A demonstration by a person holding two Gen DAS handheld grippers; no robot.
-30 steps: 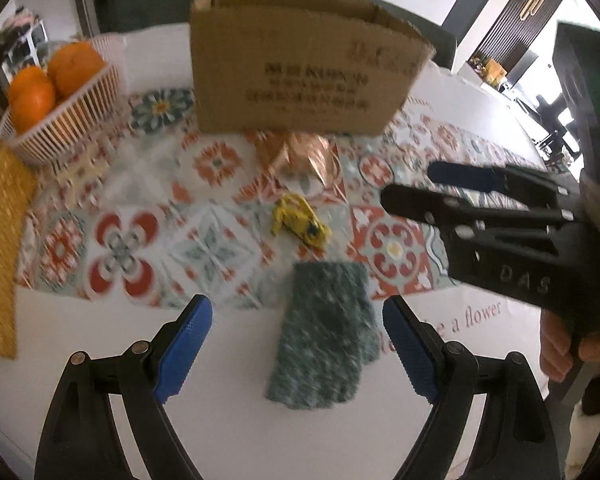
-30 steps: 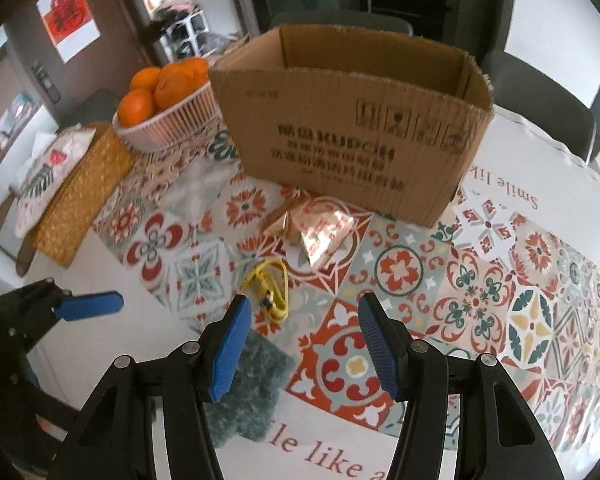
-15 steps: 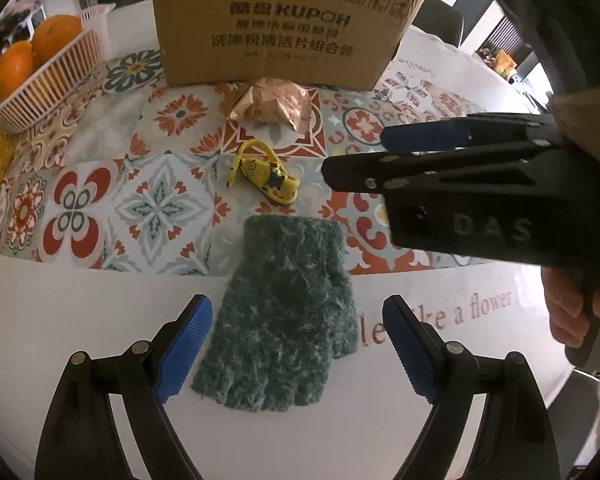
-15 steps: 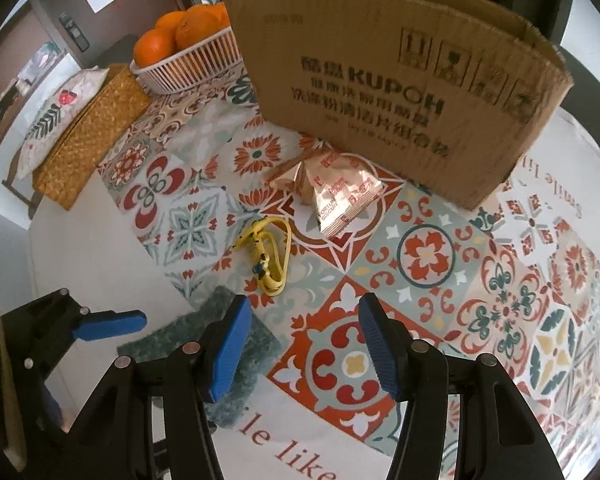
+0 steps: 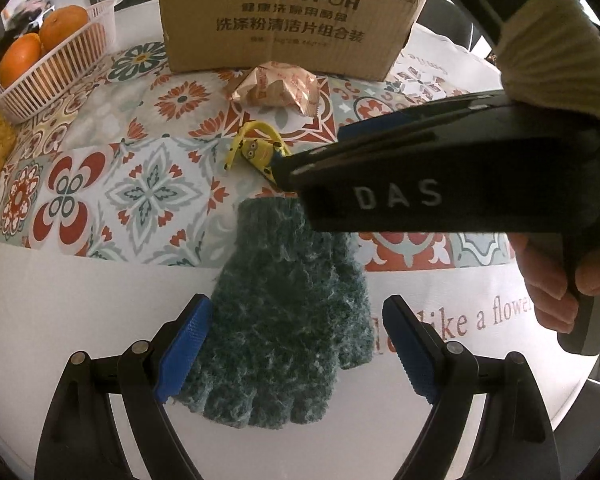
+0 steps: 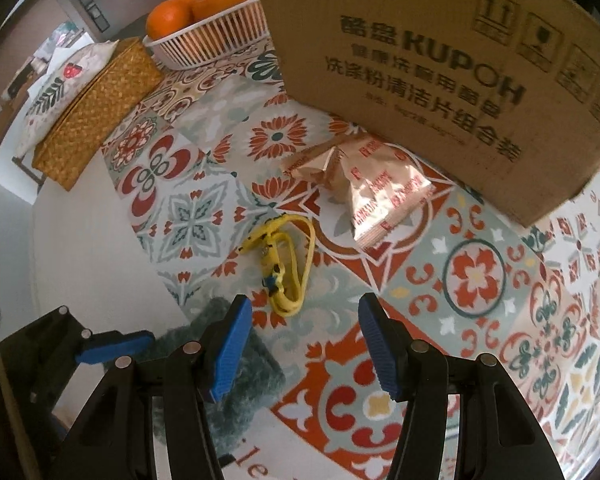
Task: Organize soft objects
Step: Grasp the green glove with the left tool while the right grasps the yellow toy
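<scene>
Left gripper (image 5: 296, 354) is hanging with jaws wide over the near, plain white margin of the table (image 5: 80, 300), holding nothing. The green knit glove (image 5: 284, 328) is lying flat between its blue pads (image 5: 184, 348), fingertips toward the near edge, cuff pointing away toward the patterned tiles. The glove's long axis is running nearly straight along the gripper's forward line, leaning a little right at the cuff; the pads are straddling it across its width. Judged from this, the left hand is the nearer one and a straight descent and squeeze looks sufficient.

Right gripper (image 6: 304, 346) is also standing spread and empty, coming in from the right, its body crossing above the glove's cuff in the left view. Its own camera is showing the yellow strap toy (image 6: 286, 264) just ahead of its fingers, slightly left of centre, long axis running fore-and-aft.

Further back, the crinkled snack packet (image 6: 364, 184) is lying just in front of the cardboard box (image 6: 420, 40), which is standing toward the far side.

The left view is giving the whole glove and hiding part of the toy behind the right gripper; the right view is showing the toy's full loop but only the glove's cuff corner (image 6: 240, 376). Neither view is showing inside the box.
</scene>
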